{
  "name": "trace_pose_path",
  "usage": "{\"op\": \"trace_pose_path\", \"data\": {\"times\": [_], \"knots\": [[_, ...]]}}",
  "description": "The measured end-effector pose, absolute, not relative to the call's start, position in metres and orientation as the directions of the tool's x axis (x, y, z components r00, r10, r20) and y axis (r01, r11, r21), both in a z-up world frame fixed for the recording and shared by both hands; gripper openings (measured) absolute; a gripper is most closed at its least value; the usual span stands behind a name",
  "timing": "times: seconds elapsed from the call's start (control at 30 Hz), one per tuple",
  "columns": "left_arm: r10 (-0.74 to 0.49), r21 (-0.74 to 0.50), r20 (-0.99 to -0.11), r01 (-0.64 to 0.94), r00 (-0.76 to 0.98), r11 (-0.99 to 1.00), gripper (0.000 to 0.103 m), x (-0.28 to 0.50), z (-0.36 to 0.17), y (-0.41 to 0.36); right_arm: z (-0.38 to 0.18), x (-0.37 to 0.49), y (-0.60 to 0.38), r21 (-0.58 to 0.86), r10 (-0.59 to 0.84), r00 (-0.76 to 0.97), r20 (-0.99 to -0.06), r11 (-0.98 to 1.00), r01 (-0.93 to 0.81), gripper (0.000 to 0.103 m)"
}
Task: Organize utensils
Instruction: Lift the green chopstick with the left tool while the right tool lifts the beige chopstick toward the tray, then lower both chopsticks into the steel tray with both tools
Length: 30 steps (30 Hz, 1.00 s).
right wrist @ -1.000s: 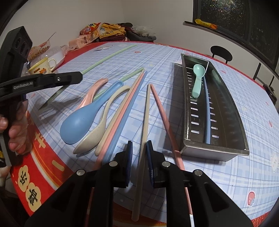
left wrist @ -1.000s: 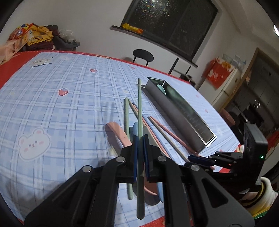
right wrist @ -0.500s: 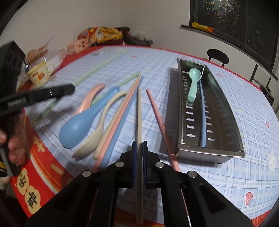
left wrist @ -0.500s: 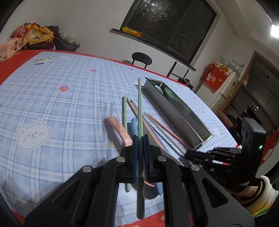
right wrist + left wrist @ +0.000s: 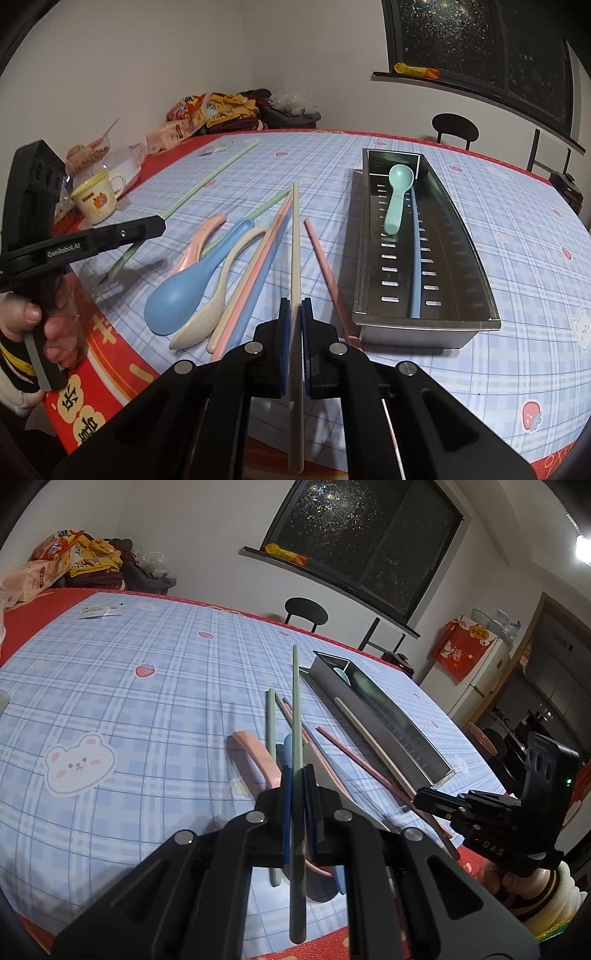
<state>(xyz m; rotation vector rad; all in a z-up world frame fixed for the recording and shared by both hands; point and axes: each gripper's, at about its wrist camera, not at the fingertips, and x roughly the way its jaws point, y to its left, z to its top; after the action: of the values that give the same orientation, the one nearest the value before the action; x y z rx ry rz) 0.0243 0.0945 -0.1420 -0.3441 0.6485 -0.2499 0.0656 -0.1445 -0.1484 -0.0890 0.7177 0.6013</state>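
Note:
My left gripper is shut on a green chopstick, held above the table. My right gripper is shut on a beige chopstick, lifted and pointing away; it also shows in the left wrist view beside the metal tray. The metal tray holds a teal spoon and a blue chopstick. On the cloth lie a blue spoon, a beige spoon, a pink spoon, pink chopsticks and a second green chopstick.
A cup and snack bags stand at the table's far left. A black chair is behind the table. The table's red edge is close to me. A fridge stands at the right.
My right gripper closed on the beige chopstick and lifted it off the cloth. My left gripper kept hold of the green chopstick and rose a little.

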Motion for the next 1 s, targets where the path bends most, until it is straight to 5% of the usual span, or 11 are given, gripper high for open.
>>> {"op": "trace_pose_path", "data": {"times": [0.5,1.0], "knots": [[-0.275,-0.367,-0.528,0.077,0.803,0.927,0.01,0.041,-0.099,0.075,-0.136,0.1,-0.212,0.483,0.669,0.568,-0.48,0.741,-0.466,0.007],[-0.355,-0.505,-0.561,0.031,0.748,0.862,0.01,0.147,-0.1,-0.025,-0.148,0.19,-0.252,0.557,0.633,0.64,-0.436,0.748,-0.361,0.007]]}}
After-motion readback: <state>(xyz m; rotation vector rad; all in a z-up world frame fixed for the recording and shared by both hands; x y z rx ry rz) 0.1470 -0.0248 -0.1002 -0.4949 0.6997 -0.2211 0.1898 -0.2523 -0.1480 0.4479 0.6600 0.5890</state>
